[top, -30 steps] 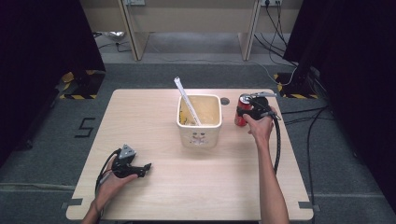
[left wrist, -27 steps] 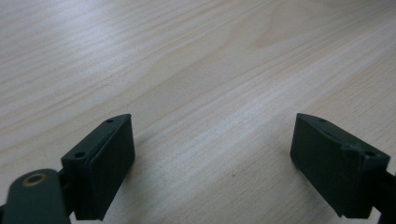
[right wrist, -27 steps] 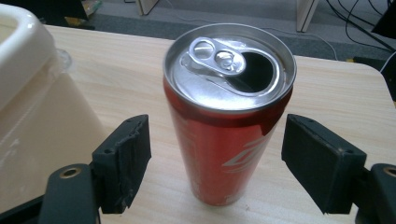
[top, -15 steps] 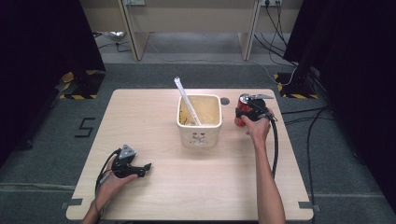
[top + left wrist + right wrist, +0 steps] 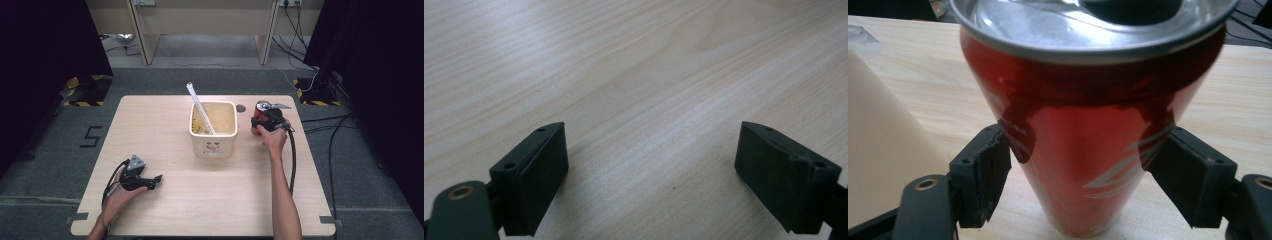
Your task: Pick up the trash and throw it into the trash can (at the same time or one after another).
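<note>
Your right gripper [image 5: 264,121] stands at the red can [image 5: 260,116] near the far right part of the table [image 5: 165,125]. From the high view you see the can upright, just beside the cream container [image 5: 213,131], with the gripper body partly covering it — how the jaws meet the can you cannot read there. The right gripper view tells it: the red can [image 5: 1088,145] sits between the two black jaws, and both pads press on its sides, the left pad on its left flank and the right pad on its right flank. So the jaws are closed onto the can, about as wide as the can's body. Its silver top is above the jaws, and its base stands on the wood below them. At the left of the left jaw you see the pale wall of the container [image 5: 883,150].

Your left gripper [image 5: 150,181] lies low at the near left part of the table, well apart from the container. In the left gripper view the jaws [image 5: 651,170] stand wide apart with bare wood between them — they hold nothing.

The high view also shows a white utensil [image 5: 200,107] leaning in the container, its handle rising over the far rim.
</note>
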